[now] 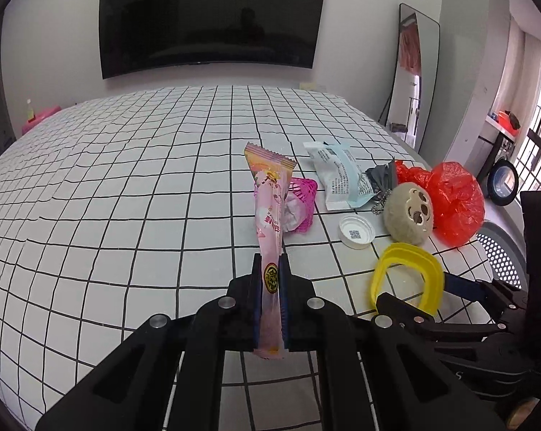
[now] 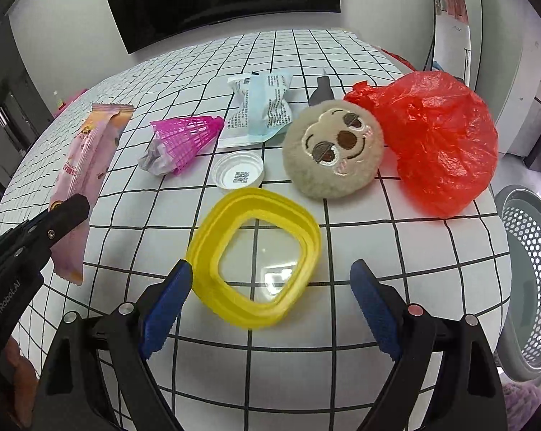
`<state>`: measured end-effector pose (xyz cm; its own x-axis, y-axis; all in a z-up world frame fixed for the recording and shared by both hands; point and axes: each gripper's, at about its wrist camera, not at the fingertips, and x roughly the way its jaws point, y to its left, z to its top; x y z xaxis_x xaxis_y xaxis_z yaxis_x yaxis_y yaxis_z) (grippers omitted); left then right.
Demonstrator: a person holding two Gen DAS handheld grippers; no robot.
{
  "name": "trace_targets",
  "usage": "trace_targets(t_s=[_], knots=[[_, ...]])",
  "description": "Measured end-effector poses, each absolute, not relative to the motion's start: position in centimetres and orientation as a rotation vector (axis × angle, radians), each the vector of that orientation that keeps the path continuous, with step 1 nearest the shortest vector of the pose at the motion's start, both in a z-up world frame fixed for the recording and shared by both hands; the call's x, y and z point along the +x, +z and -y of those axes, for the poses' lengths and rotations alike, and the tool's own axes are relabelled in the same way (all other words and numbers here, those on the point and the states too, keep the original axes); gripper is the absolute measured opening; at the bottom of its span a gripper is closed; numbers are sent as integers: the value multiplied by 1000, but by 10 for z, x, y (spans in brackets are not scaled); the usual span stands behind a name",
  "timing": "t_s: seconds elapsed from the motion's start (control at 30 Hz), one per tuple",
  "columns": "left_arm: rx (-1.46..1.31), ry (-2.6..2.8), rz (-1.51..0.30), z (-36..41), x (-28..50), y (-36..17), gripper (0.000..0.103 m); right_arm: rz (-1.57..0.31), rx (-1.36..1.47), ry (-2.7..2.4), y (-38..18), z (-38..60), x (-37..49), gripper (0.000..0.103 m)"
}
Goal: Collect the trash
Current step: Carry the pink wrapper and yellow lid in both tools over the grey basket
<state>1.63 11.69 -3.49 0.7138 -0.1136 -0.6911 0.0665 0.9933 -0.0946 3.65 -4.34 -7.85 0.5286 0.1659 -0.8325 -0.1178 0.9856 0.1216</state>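
Left gripper [image 1: 270,276] is clamped on the pink snack wrapper [image 1: 268,208], pinching its lower part; the wrapper stands up out of the fingers, top end fanned out, lifted off the checked tablecloth [image 1: 126,179]. In the right wrist view the same wrapper hangs at the left edge.

Right gripper [image 2: 270,287] is spread wide, nothing between the blue pads [image 2: 166,309]. The yellow ring [image 2: 254,255] sits in the gap between the pads, flat on the cloth; left pad tip looks to be touching or just short of its rim, can't tell which.

Everything else, relative to the yellow ring:
- white bottle cap [image 2: 238,175] just behind it, open side up, QR code inside
- beige plush face [image 2: 333,151] behind and to the right, near the cap
- red plastic bag [image 2: 439,136] further right, up against the plush
- white and blue packet [image 2: 261,109] behind the cap
- pink shuttlecock [image 2: 187,136] behind and to the left, a crumpled grey scrap [image 2: 155,156] at its wide end
- grey perforated basket [image 2: 532,269] well to the right, off the table edge and lower
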Motion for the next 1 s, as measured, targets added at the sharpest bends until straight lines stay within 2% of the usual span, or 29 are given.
trace_targets(t_s=[0.9,1.0], knots=[[-83,-110,-784,-121,6,-36,9,-1032,41,195,-82,46,5,85],[-77,-115,-784,-118,3,-35,9,-1024,51,208,-80,50,8,72]])
